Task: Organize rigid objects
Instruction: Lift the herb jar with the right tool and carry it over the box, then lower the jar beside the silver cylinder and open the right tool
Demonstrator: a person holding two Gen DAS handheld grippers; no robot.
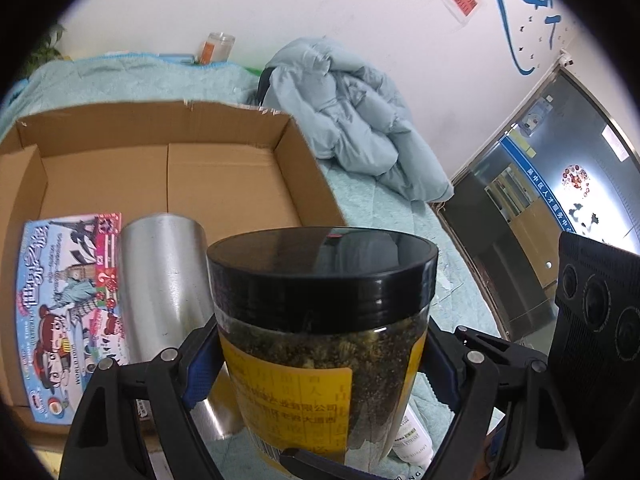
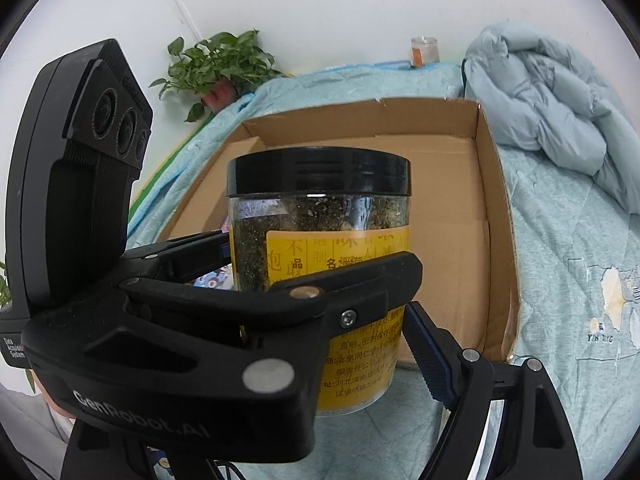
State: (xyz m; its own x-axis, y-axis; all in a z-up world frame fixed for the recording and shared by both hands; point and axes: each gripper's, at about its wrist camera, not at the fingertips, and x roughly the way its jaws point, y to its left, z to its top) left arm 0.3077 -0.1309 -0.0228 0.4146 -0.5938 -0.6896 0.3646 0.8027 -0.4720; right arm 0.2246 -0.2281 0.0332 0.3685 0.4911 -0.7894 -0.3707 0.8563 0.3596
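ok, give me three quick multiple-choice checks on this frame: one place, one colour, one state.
1. Where is the jacket?
A. inside the box
B. on the blanket, to the right of the box in the right wrist view
C. draped over the plant

2. What colour is the lid of the jar?
A. black
B. yellow
C. white

3. What is the left gripper doing?
A. open, nothing between its fingers
B. closed on thin air
C. closed on the jar

Answers:
1 B: the jacket lies crumpled on the blanket past the box's right wall.
2 A: the lid is black; only the label is yellow.
3 C: both pads press on the jar's sides.
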